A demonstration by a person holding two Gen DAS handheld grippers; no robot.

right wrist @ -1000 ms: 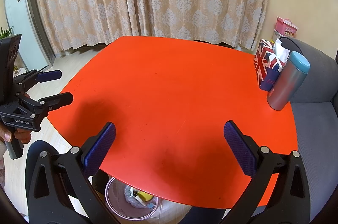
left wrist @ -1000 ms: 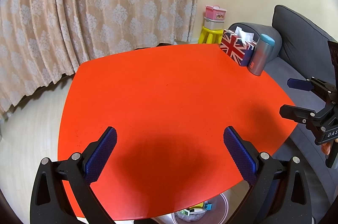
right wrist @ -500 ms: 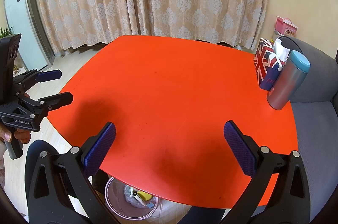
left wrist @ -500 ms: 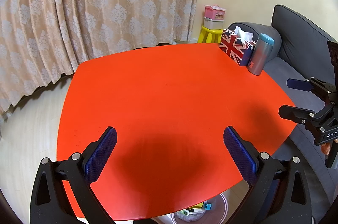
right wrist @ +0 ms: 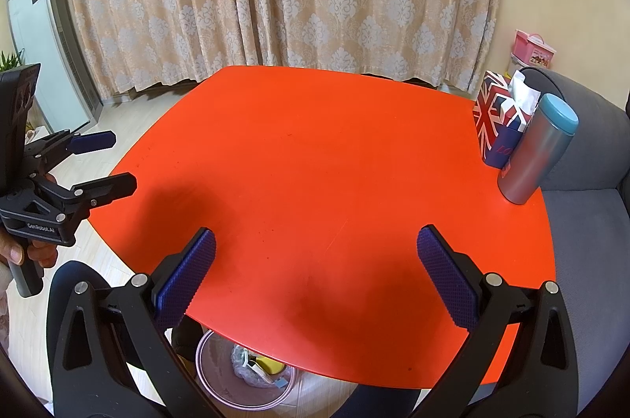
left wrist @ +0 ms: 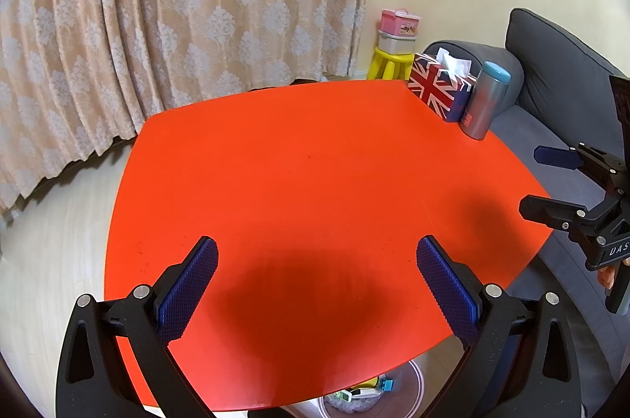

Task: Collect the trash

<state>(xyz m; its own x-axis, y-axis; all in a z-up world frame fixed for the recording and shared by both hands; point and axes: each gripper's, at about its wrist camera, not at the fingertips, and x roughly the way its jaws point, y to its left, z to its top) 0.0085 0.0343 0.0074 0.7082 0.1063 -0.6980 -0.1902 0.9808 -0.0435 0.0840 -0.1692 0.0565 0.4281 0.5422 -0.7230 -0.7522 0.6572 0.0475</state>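
Both claws hang spread wide with nothing between their blue pads — the left claw (left wrist: 317, 282) and the right claw (right wrist: 315, 274) each hover above the near edge of the red desk (left wrist: 315, 162), neither touching it.

Ahead of the claws the desk top shows no scrap, wrapper or crumb that I can make out; only faint specks mark the surface. Far off to the right of both claws, at the desk's far corner, stand a flag-patterned tissue box (left wrist: 437, 89) and a grey flask with a blue cap (left wrist: 486, 101), touching or nearly so. These look like things that belong there, not rubbish.

Below and just behind the right claw, under the desk's near edge, sits a clear round bin (right wrist: 252, 372) on the floor. It already holds trash (right wrist: 256, 366) — crumpled clear plastic, something yellow, small bits of packaging. From the left claw's view the same bin shows under the desk edge with a few coloured pieces in it.

Judging from this, the collecting looks finished or close to it: the rubbish is in the bin and none lies in reach of either claw. What may be left is a check of spots the cameras do not show, such as the floor behind the desk, or lifting the bin away
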